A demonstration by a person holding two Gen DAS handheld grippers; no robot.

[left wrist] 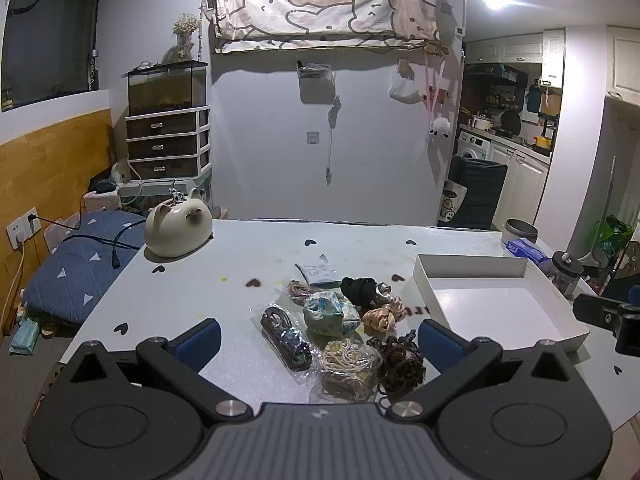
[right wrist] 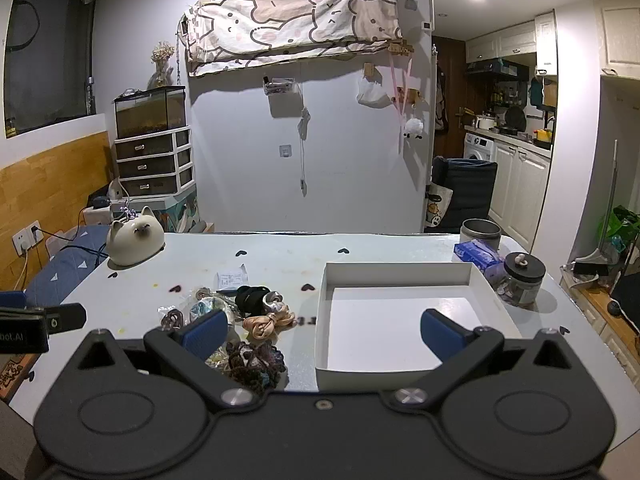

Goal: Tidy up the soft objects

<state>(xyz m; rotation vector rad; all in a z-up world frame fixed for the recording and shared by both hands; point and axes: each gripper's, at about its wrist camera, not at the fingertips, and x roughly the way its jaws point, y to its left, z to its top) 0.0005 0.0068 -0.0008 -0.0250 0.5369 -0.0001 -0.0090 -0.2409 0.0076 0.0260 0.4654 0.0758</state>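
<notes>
Hovering above the near edge of the white table (left wrist: 240, 256), the left gripper (left wrist: 318, 338) has its jaws spread wide with nothing between them; the right gripper (right wrist: 322, 330) likewise stands wide apart and empty.

Items, left wrist view, all on the table between and just beyond the left gripper's blue fingertips (left wrist: 200, 338):
- dark brown scrunchie (left wrist: 402, 362), at 1 o'clock, just beside the right-hand fingertip.
- bagged cream hair ties (left wrist: 348, 360), at 12 o'clock, touching the brown scrunchie.
- bagged dark hair ties (left wrist: 286, 338), at 11 o'clock.
- blue-green patterned bundle (left wrist: 330, 312), at 12 o'clock, farther out.
- peach satin scrunchie (left wrist: 382, 314), at 1 o'clock, beside the bundle.
- black scrunchie (left wrist: 360, 290), beyond the peach one.

White tray (right wrist: 400, 270), right wrist view: at 12 to 1 o'clock of the right gripper, nothing inside; the pile lies at its 10 o'clock, beside the tray's left wall.

Others: ceramic cat (left wrist: 178, 230) at the far left corner; lidded glass jar (right wrist: 522, 280) right of the tray.
</notes>
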